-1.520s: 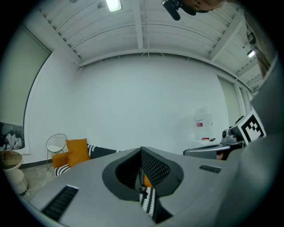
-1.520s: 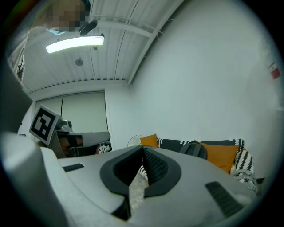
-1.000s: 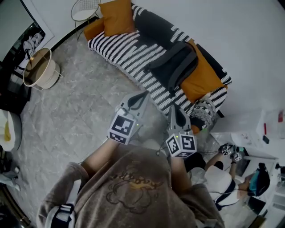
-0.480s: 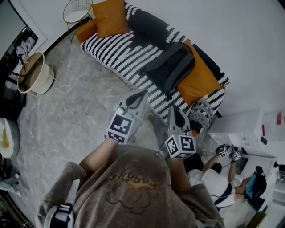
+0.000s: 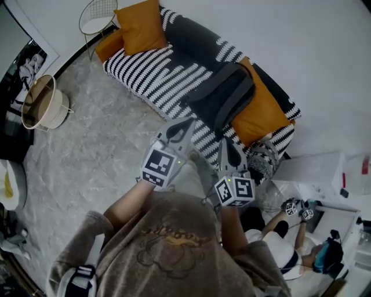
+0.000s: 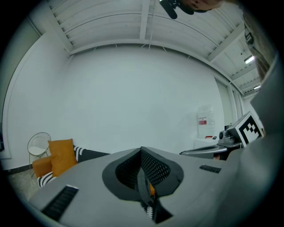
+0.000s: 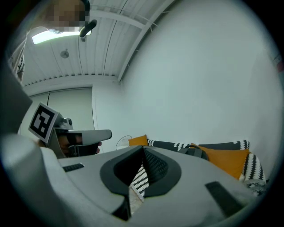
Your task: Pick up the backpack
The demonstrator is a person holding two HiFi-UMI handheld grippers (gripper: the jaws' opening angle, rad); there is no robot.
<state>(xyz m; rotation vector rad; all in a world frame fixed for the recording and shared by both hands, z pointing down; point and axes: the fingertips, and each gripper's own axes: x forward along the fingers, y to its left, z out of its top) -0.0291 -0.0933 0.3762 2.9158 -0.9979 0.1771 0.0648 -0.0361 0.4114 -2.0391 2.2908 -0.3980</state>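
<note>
The backpack (image 5: 222, 96) is dark grey and lies on the striped sofa (image 5: 152, 74), leaning on an orange cushion (image 5: 262, 111). The head view has my left gripper (image 5: 189, 120) over the sofa's front edge, just short of the backpack, shut and empty. To its right my right gripper (image 5: 224, 141) is also shut with nothing in it, at the sofa's front edge below the backpack. In the right gripper view the backpack (image 7: 198, 151) shows past the closed jaws (image 7: 143, 151). The left gripper view's closed jaws (image 6: 142, 153) hide most of the sofa.
Another orange cushion (image 5: 139, 26) and a wire chair (image 5: 96, 16) are at the sofa's far left end. A round basket (image 5: 40, 104) stands on the grey floor at left. A patterned cushion (image 5: 264, 154) sits at the sofa's right end. A second person (image 5: 290, 246) with grippers crouches at lower right by a white table (image 5: 313, 169).
Both grippers, still shut, have come closer to the sofa and the backpack as the person stepped forward. The person at lower right has shifted slightly.
</note>
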